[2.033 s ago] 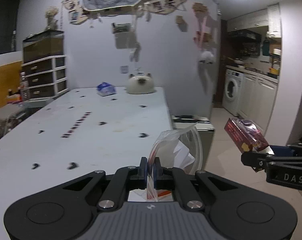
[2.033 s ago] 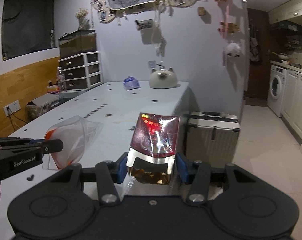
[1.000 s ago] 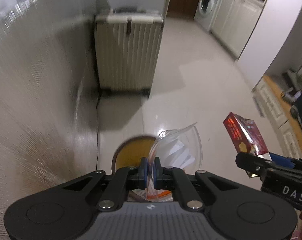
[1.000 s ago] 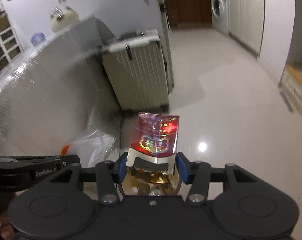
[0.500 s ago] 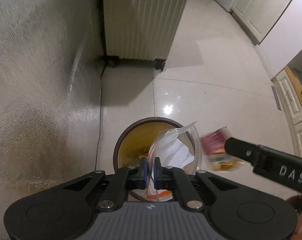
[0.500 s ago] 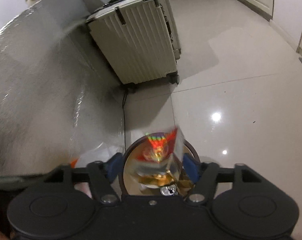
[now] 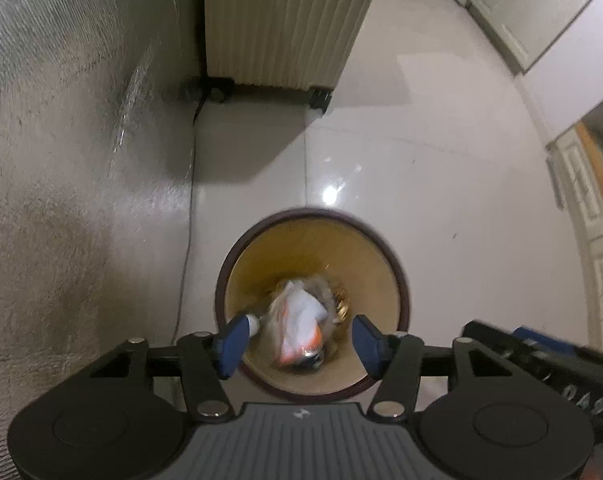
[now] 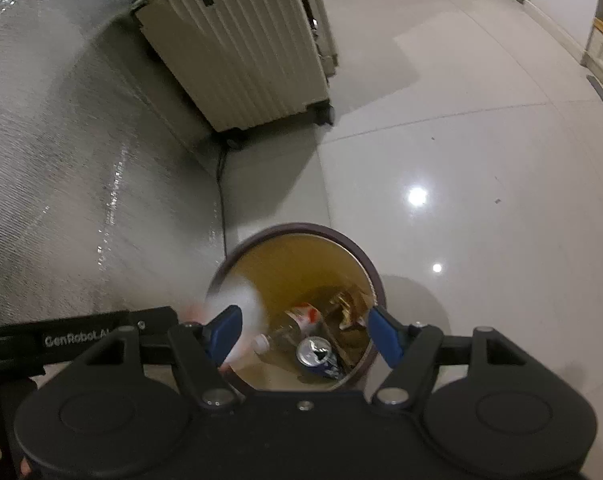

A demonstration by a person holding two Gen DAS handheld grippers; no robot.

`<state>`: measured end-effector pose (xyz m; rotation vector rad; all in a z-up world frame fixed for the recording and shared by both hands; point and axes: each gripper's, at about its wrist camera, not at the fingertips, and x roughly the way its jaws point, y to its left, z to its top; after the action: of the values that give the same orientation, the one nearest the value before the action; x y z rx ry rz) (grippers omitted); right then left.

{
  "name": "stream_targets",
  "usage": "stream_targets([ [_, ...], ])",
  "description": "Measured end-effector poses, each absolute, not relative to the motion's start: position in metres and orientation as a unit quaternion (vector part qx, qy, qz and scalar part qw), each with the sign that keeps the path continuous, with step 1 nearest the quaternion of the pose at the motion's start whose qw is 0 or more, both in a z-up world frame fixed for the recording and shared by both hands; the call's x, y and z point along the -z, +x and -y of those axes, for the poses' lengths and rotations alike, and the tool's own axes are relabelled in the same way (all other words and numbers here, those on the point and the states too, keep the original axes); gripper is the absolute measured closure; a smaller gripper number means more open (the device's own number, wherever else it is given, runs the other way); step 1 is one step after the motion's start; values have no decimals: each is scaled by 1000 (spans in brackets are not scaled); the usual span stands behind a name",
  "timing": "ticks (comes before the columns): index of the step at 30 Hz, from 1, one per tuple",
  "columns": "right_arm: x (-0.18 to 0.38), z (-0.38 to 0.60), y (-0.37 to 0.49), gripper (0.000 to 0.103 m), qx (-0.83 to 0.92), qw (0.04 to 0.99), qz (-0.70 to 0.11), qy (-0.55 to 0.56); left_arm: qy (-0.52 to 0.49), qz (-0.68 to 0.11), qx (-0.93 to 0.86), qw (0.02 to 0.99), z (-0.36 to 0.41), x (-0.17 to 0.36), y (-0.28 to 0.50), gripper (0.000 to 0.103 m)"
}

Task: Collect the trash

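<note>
The left gripper (image 7: 299, 344) has just been opening: its blue pads now stand spread with nothing pressed between them, and the clear plastic bag (image 7: 301, 324) of white and orange scraps that they pinched half a second ago shows blurred below the jaws, inside the bin's mouth and apparently falling. The right gripper (image 8: 301, 334) is also spread and empty; the red foil snack wrapper it was letting go of half a second ago is no longer between the pads, and a crumpled gold-and-red piece (image 8: 347, 306) against the bin's far inner wall is probably that wrapper. Beneath both grippers stands the round waste bin (image 8: 375, 276), dark-rimmed and yellow inside, on the glossy tiled floor (image 8: 481, 160), just beside the hanging table cover (image 8: 61, 160). In the bin lie a drink can (image 8: 317, 354) and a plastic bottle (image 8: 285, 332). A ribbed cream suitcase (image 8: 241, 48) stands further off. Judged from this, both pieces of trash are delivered, and both grippers are free for whatever litter is left.
</note>
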<state>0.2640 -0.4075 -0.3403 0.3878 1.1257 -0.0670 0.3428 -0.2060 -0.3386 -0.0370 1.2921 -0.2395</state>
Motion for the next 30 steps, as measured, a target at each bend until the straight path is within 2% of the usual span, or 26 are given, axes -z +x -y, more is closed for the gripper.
stream_targets([
  [5,337,406,256,32,33,827,-532,179,-3,-615,103,782,202,342,332,45],
  [8,328,404,251,32,32,831,-527,176,0,-615,97,782,196,337,325,41],
  [15,305,397,238,31,26,842,-511,168,3,-597,87,798,186,311,307,24],
  [22,273,390,216,24,29,858,-491,149,2,-575,82,814,176,275,288,12],
  [30,223,386,183,13,48,877,-458,139,7,-539,90,837,171,219,256,6],
])
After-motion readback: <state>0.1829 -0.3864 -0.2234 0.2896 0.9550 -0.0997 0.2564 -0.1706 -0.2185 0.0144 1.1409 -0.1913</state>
